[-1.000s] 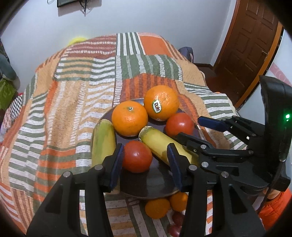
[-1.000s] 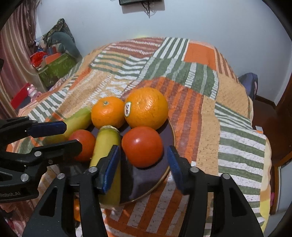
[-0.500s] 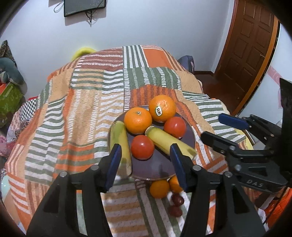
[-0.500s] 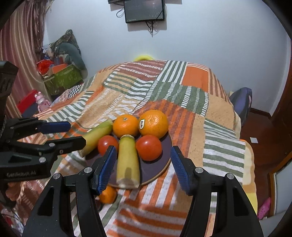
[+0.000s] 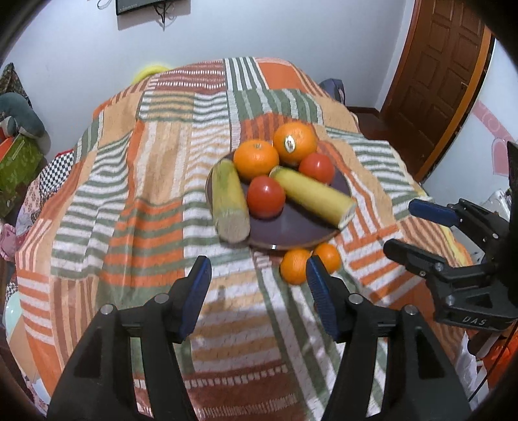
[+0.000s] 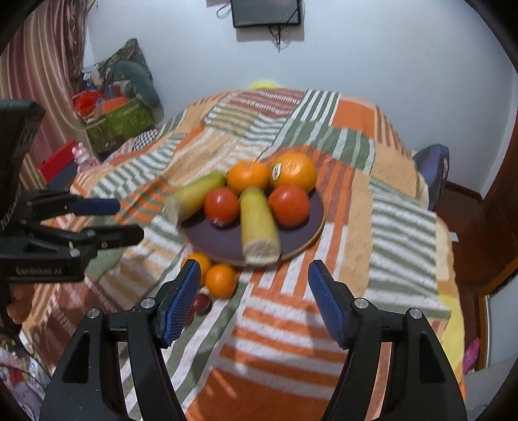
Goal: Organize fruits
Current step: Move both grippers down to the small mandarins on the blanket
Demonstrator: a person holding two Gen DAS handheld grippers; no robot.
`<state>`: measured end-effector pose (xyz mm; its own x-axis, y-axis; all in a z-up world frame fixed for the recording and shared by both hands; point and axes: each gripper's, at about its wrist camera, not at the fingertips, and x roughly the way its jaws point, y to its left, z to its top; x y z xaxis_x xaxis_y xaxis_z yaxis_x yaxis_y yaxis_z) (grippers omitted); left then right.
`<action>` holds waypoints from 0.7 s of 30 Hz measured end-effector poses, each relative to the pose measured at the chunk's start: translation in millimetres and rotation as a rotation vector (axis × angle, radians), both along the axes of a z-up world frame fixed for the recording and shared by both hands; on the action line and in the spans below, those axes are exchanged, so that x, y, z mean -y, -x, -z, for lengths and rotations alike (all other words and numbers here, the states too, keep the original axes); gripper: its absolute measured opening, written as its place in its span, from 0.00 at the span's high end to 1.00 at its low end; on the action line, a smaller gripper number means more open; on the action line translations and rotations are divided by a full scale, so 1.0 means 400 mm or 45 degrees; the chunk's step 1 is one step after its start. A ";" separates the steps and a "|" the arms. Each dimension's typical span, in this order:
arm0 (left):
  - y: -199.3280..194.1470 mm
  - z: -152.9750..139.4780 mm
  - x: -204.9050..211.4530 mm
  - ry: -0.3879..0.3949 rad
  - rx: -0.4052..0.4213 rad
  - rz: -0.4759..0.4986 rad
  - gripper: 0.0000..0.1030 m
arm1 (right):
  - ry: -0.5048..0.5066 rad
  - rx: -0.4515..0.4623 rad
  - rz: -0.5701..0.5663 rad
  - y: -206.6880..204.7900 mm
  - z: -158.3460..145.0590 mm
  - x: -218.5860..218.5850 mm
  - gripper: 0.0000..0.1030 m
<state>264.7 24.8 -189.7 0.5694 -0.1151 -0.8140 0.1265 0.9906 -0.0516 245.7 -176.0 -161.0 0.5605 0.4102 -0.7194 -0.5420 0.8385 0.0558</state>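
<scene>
A dark round plate [image 5: 291, 226] [image 6: 213, 239] on the striped blanket holds two oranges [image 5: 294, 142] [image 6: 293, 171], two tomatoes [image 5: 265, 196] [image 6: 288, 205] and two yellow-green banana-like fruits [image 5: 228, 200] [image 6: 259, 223]. Two small oranges [image 5: 293, 265] [image 6: 221, 280] lie on the blanket at the plate's near edge, with a small dark red fruit [image 6: 201, 302] beside them. My left gripper [image 5: 259, 285] is open and empty, held back from the plate. My right gripper [image 6: 254, 286] is open and empty, also short of the plate.
The striped blanket [image 5: 155, 181] covers a bed. A wooden door [image 5: 437, 84] stands at the right. A green box and soft toys [image 6: 119, 123] sit by the left wall. A wall screen [image 6: 267, 13] hangs behind the bed.
Both grippers have pulled back and up from the plate, so the fruits look smaller and farther. Both stay open and empty. The fruits have not moved.
</scene>
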 end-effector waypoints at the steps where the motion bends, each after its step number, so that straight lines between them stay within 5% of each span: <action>1: 0.004 0.008 -0.003 -0.002 -0.008 0.000 0.41 | 0.003 -0.008 -0.005 0.008 0.007 -0.005 0.36; 7: 0.004 0.050 -0.016 0.021 -0.063 -0.001 0.41 | -0.007 -0.089 -0.035 -0.006 0.060 -0.040 0.38; 11: -0.006 0.058 -0.019 0.056 -0.065 -0.005 0.46 | -0.016 -0.136 -0.056 -0.014 0.081 -0.060 0.52; 17: -0.020 0.069 -0.010 0.053 -0.069 0.017 0.49 | -0.001 -0.174 -0.077 -0.027 0.111 -0.084 0.54; 21: -0.027 0.078 -0.008 0.051 -0.076 0.024 0.50 | 0.000 -0.208 -0.093 -0.040 0.128 -0.090 0.68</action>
